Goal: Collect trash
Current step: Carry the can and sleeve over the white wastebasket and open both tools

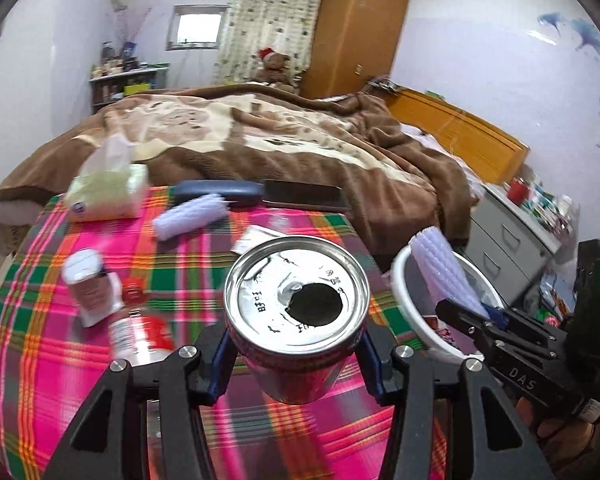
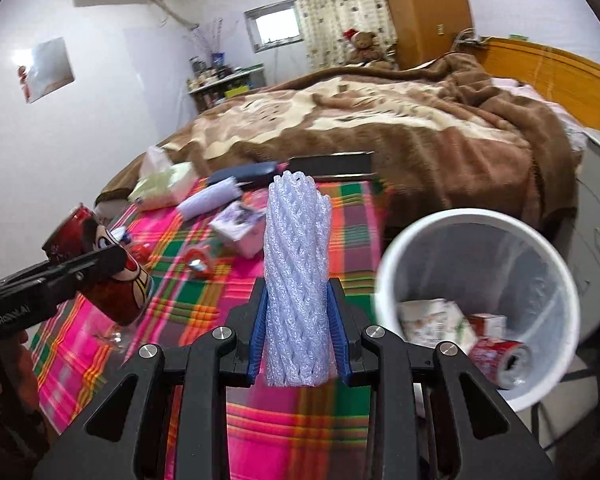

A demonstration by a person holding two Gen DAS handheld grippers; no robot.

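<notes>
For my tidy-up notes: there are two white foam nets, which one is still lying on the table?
The foam net beside the dark blue case; the other foam net stands upright in the right tongs.

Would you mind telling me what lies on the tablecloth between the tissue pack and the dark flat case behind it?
A second white foam net sleeve lies between the tissue pack and the dark case, partly overlapping the case; both wrist views show it.
</notes>
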